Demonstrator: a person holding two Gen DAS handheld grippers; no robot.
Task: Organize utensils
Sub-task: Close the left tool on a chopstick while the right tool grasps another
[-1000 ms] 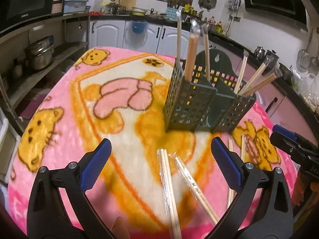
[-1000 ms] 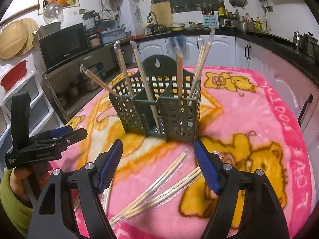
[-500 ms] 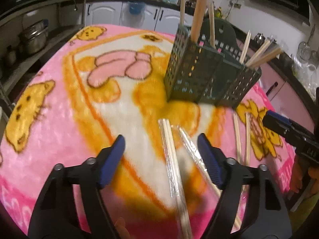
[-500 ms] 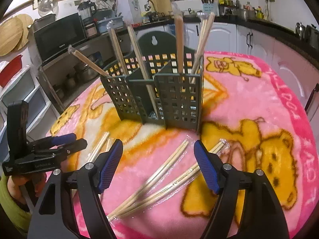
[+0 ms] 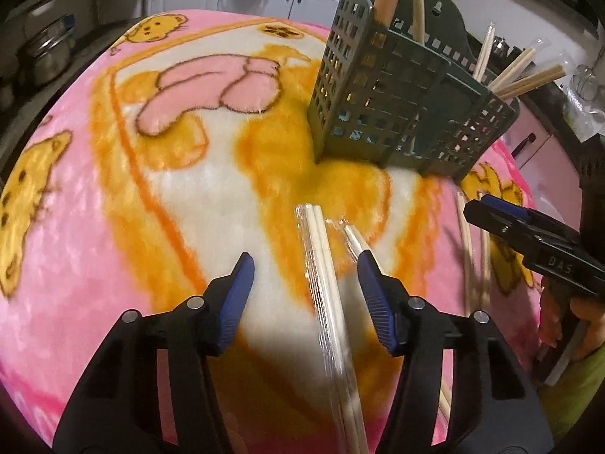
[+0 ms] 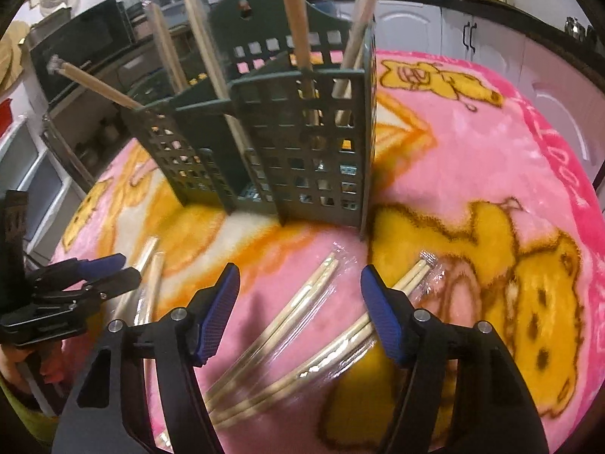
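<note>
While both tools are tilting down over the pink blanket [image 5: 75,227], the left gripper [image 5: 306,276] is hanging nearest its camera with its jaws closing; a wrapped pair of chopsticks [image 5: 325,283] is lying lengthwise between the blue pads, which are not pressing on it. A second wrapped pair [image 5: 353,236] is lying just beside it, its near part hidden behind the right-hand pad. In the other view the right gripper [image 6: 300,291] is also closing, half spread, with one wrapped chopstick pair [image 6: 287,310] lying slantwise between its pads, untouched, and another pair [image 6: 412,274] passing under the right-hand pad. More wrapped pairs [image 6: 151,265] are lying toward the blanket's left edge, close to the other tool's tips. Farther back, near the middle of the blanket, the dark green utensil holder [image 6: 302,143] is standing upright; its perforated compartments are holding several wrapped chopsticks [image 6: 298,19], most standing steeply and one leaning out to the left. At the right edge of the left view, a hand [image 5: 563,321] is gripping the right tool's handle, with a green sleeve [image 5: 574,389] below it.
</note>
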